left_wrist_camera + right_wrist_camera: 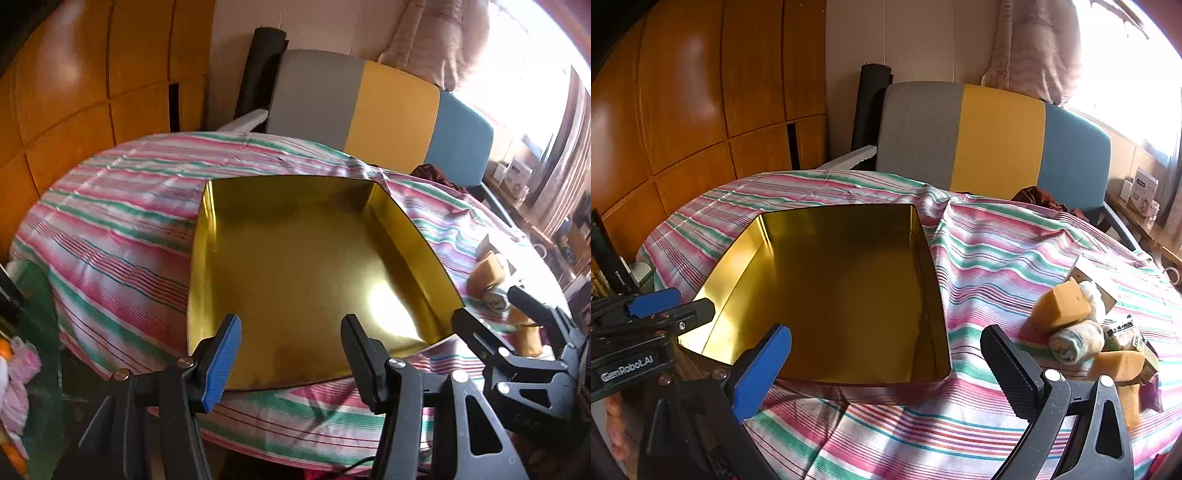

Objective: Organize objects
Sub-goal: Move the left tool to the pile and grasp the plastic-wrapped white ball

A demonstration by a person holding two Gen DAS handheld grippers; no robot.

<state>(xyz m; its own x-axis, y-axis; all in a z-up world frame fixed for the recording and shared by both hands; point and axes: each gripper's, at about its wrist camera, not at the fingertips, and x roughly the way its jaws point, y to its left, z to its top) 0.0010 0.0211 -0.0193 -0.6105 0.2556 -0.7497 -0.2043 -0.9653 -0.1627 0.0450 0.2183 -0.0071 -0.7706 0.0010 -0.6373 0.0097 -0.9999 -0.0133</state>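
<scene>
An empty gold tin box (295, 258) sits on the striped tablecloth; it also shows in the right wrist view (849, 295). My left gripper (291, 354) is open and empty, hovering over the box's near edge. My right gripper (886, 369) is open and empty, above the box's near right corner. To the right of the box lies a pile: an orange sponge (1060, 304), a rolled sock (1075, 341), another sponge (1119, 365) and small packets (1123, 334). The pile also shows in the left wrist view (491, 273), partly hidden behind the right gripper (517, 332).
The table has a pink, green and white striped cloth (997, 258). A grey, yellow and blue chair back (993, 140) stands behind it. Wooden cabinets (683, 110) fill the left. The left gripper (646, 314) shows at the left edge of the right wrist view.
</scene>
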